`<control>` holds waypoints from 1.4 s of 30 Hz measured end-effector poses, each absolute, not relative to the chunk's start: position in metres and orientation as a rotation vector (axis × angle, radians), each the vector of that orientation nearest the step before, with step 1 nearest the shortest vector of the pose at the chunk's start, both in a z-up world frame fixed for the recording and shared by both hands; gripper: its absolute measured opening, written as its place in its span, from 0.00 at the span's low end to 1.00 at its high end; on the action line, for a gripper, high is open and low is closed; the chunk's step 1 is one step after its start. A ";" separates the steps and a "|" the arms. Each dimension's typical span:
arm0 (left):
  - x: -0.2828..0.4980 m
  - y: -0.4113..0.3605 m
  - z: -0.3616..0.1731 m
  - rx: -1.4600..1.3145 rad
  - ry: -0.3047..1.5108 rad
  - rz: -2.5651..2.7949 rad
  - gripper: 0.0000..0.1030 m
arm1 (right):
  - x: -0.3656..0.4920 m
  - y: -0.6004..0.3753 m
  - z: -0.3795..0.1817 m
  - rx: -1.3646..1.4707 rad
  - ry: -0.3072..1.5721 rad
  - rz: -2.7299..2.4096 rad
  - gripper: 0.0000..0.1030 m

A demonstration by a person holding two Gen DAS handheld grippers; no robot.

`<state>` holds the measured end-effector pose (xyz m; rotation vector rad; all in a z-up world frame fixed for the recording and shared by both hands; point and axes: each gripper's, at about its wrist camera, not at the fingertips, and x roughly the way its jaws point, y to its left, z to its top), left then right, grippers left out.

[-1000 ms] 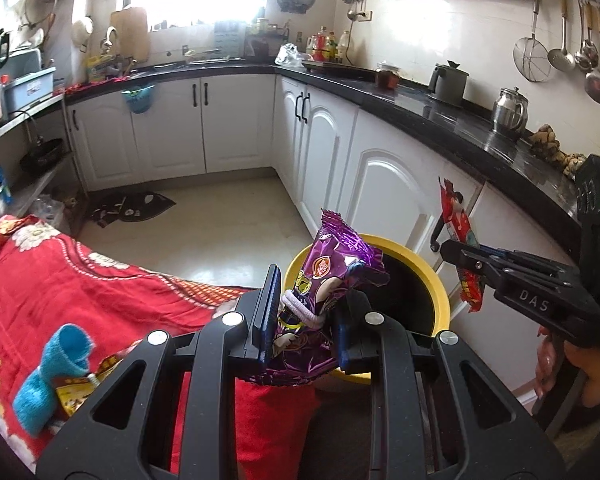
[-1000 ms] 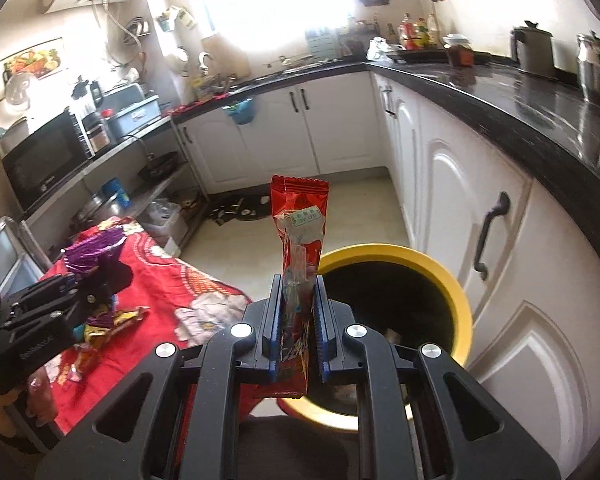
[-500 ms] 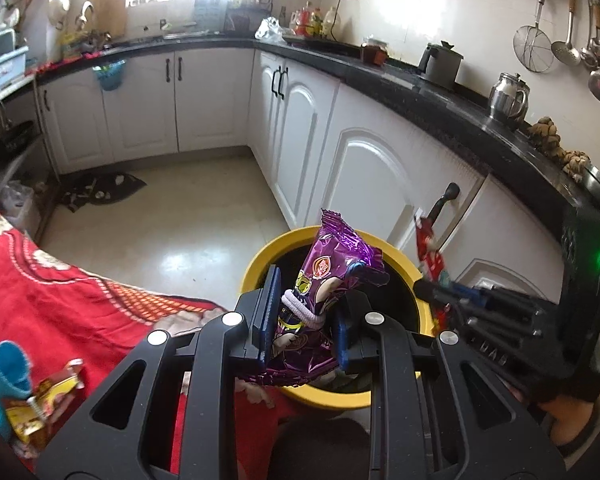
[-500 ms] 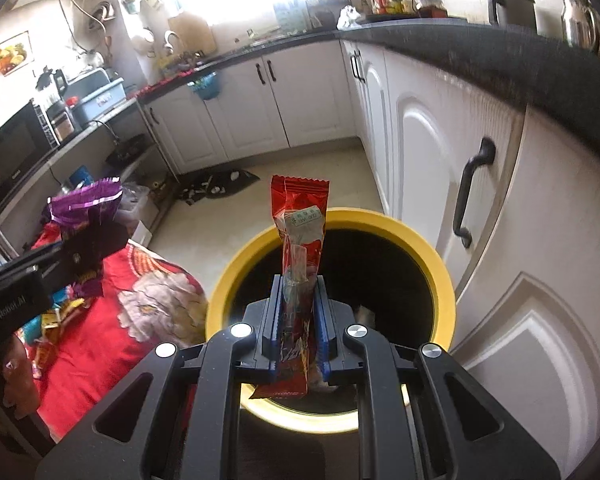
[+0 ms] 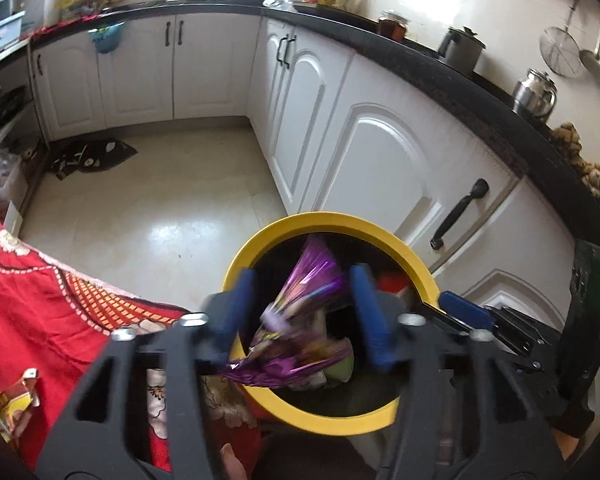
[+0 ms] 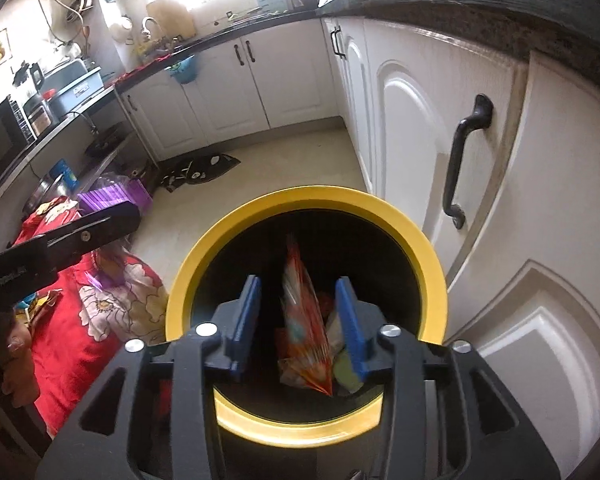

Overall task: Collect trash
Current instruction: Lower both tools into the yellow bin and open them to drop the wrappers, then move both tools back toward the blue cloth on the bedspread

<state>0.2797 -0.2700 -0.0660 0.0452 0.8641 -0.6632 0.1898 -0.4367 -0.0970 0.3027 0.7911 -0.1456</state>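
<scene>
Purple wrapper (image 5: 300,312) and red wrapper (image 6: 306,320), one each, blurred above one yellow-rimmed bin (image 5: 252,252).
Left wrist view: left tongs (image 5: 304,316) spread wide, purple foil loose between the pads, touching neither. Right wrist view: right tongs (image 6: 298,320) wide, red packet free over bin's dark mouth.

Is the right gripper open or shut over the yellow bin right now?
Open. The right gripper has its blue fingers spread apart, and the blurred red wrapper sits loose between them over the yellow bin.
</scene>
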 end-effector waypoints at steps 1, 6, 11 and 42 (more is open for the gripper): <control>0.280 -0.268 -0.066 0.039 0.867 -0.658 0.48 | 0.189 -0.437 -0.097 0.305 0.792 -0.149 0.44; 0.279 -0.248 -0.060 0.005 0.854 -0.619 0.68 | 0.182 -0.435 -0.093 0.319 0.778 -0.150 0.52; 0.272 -0.225 -0.048 -0.011 0.821 -0.582 0.86 | 0.175 -0.427 -0.080 0.318 0.747 -0.141 0.59; 0.236 -0.067 0.002 -0.090 0.655 -0.333 0.89 | 0.162 -0.302 -0.007 0.199 0.632 0.100 0.76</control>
